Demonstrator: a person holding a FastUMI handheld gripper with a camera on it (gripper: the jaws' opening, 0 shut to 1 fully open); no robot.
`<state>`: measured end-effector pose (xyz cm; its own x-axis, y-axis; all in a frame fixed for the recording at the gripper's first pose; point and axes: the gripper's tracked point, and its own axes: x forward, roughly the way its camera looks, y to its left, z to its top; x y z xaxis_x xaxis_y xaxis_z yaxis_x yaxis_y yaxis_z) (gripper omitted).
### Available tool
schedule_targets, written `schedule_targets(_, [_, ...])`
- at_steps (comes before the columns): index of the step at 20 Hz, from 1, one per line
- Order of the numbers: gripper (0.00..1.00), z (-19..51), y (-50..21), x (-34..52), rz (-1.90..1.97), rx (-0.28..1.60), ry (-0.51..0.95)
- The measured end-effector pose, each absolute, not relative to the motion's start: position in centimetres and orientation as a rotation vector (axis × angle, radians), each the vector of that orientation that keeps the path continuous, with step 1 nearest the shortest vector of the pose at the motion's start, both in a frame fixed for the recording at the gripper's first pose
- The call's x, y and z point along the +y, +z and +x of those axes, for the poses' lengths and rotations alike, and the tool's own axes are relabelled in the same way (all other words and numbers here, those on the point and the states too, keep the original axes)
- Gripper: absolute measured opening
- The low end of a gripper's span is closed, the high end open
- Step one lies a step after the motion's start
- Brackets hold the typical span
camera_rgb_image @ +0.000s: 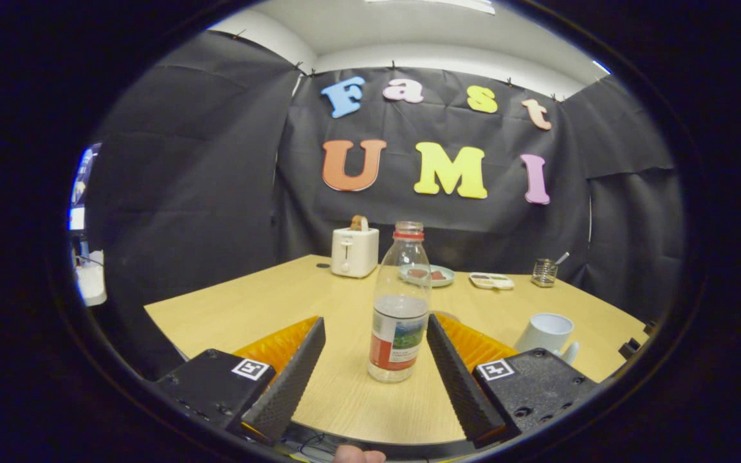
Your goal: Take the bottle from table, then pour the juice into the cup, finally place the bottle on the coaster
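Observation:
A clear plastic bottle (pixel 400 308) with a red neck ring, no cap and a printed label stands upright on the wooden table (pixel 248 302). It is partly filled with clear liquid. My gripper (pixel 375 328) is open, and the bottle stands between the fingertips, nearer the right finger (pixel 454 366), touching neither as far as I can tell. A white cup (pixel 547 333) sits on the table to the right, just beyond the right finger. A small bit of a round thing (pixel 449 316) peeks out behind the right finger; I cannot tell what it is.
At the far side of the table stand a white toaster (pixel 354 251) with a slice of bread in it, a pale green plate (pixel 431 275) with food, a small white tray (pixel 491 280) and a glass jar (pixel 543 272) with a spoon. Black cloth walls close the booth.

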<state>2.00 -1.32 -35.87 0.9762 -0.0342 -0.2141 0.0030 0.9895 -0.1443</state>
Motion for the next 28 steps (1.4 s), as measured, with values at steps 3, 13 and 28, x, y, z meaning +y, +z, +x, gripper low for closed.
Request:
schedule_targets(3, [1.00,3.7,-37.3,-2.2,-0.145,0.243,-0.055])
schedule_targets(13, [1.00,8.6,-38.1,-4.7,-0.165,0.279,-0.106])
schedule_targets(28, [0.78,6.8,-34.8,-2.2,-0.230,0.298,0.058])
